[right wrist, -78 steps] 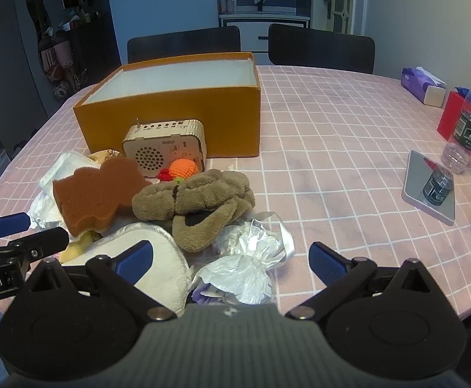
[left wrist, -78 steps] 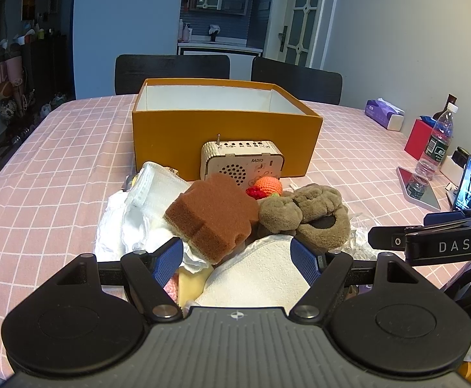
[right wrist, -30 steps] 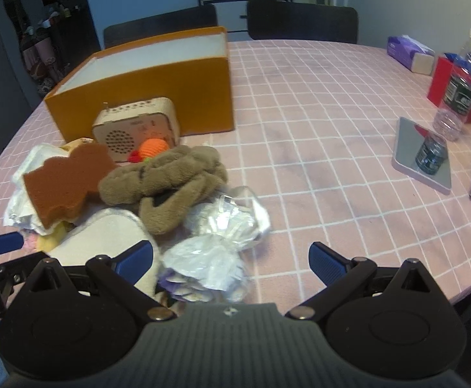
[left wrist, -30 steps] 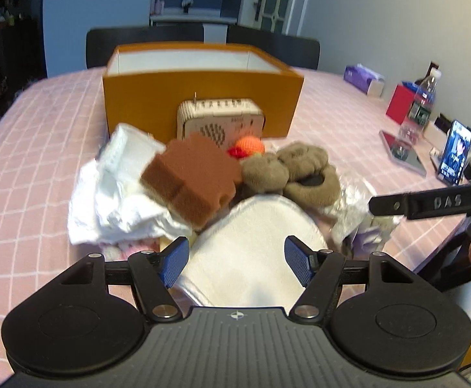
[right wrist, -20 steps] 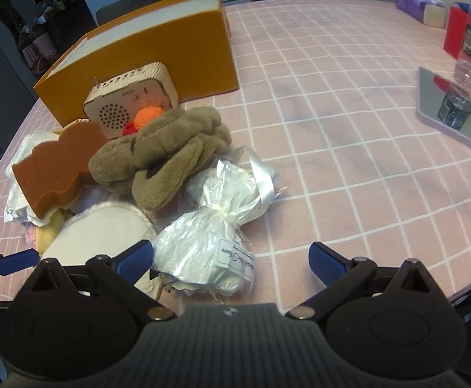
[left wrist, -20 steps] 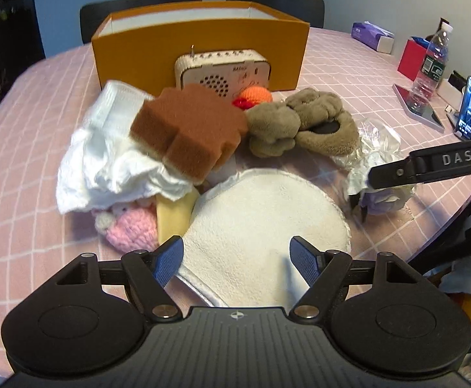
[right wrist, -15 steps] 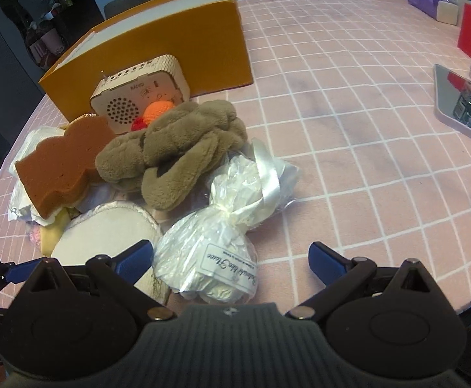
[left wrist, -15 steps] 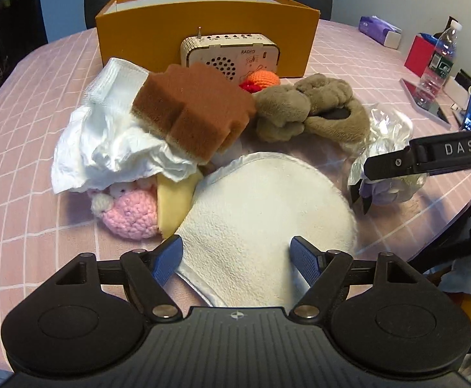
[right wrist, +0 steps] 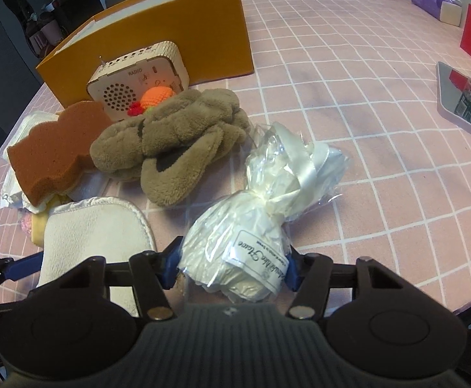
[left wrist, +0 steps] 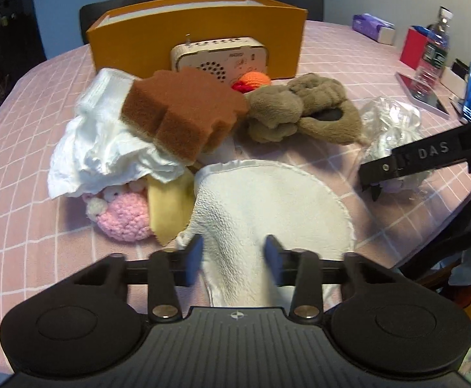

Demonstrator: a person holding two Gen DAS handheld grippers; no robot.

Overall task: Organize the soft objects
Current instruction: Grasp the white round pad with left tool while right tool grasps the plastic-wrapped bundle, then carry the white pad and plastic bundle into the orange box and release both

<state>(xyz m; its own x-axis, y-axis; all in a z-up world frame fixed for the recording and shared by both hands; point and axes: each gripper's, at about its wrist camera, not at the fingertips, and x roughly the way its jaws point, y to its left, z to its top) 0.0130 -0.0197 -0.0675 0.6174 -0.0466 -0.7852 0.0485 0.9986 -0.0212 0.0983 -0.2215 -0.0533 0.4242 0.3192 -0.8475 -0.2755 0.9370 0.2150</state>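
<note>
Both grippers have closed in since half a second ago. The right gripper (right wrist: 230, 266) now has its blue pads pressed on either side of the crinkly cellophane bundle (right wrist: 255, 226), which sits at the near edge of the table (right wrist: 348, 103). Looks like a proper grip, so lifting it toward the orange box (right wrist: 183, 29) at the far side seems the obvious next step.

The left gripper (left wrist: 234, 253) has narrowed around the near edge of the white terry pad (left wrist: 267, 200), fingers either side of a raised fold; whether it's fully pinched I can't tell.

Texture-wise: the bundle is shiny, slippery film tied with a cream ribbon, the pad is nubbly and flat. Further back sit a porous brown sponge (left wrist: 180, 110) and a fuzzy tan plush (left wrist: 303, 108).
</note>
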